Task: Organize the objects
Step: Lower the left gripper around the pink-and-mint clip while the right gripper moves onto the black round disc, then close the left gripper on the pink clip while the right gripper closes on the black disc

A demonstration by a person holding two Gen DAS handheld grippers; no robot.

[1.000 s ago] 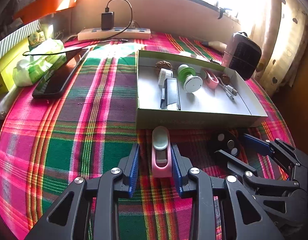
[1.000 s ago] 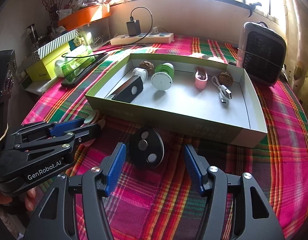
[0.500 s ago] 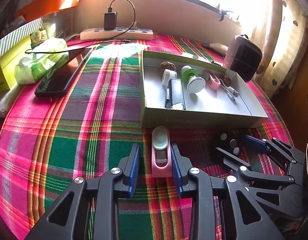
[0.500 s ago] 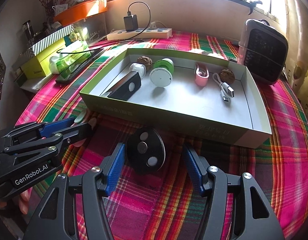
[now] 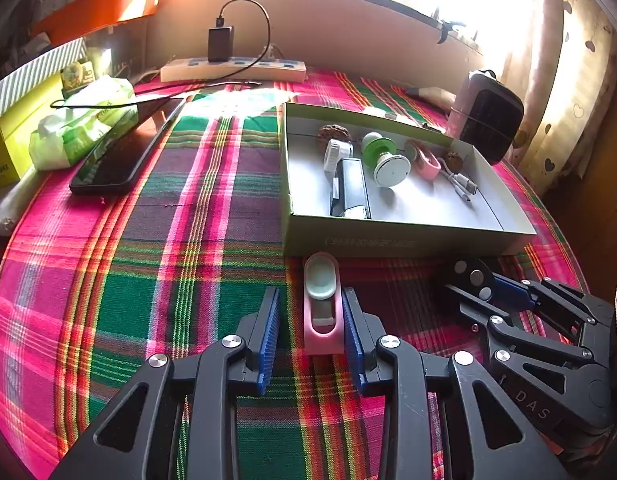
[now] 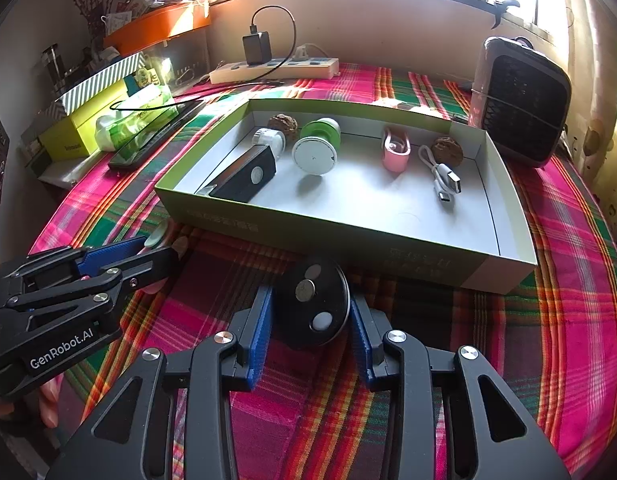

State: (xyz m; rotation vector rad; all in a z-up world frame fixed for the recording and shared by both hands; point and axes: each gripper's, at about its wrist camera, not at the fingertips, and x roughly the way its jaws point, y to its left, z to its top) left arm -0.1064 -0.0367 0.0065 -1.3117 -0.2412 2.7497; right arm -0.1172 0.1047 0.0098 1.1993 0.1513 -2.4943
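Observation:
A pink clip-shaped gadget with a pale green pad (image 5: pixel 321 308) lies on the plaid cloth just in front of the green-walled box (image 5: pixel 388 242). My left gripper (image 5: pixel 310 334) is open around it; the right finger touches its side and a gap shows on the left. A black round disc with silver buttons (image 6: pixel 310 306) lies in front of the box (image 6: pixel 348 240). My right gripper (image 6: pixel 310 334) has closed on the disc, both pads against its sides. The box holds a black device, a green-and-white spool, a pink gadget, a USB cable and two walnuts.
A black speaker-like unit (image 6: pixel 520 100) stands right of the box. A power strip with a charger (image 6: pixel 274 68) lies by the back wall. A phone (image 5: pixel 124 152), a tissue pack and yellow boxes sit at the left. Each gripper shows in the other's view.
The right gripper's fingers have closed in from wide open until they touch the black disc. The left gripper has stayed around the pink gadget with little change.

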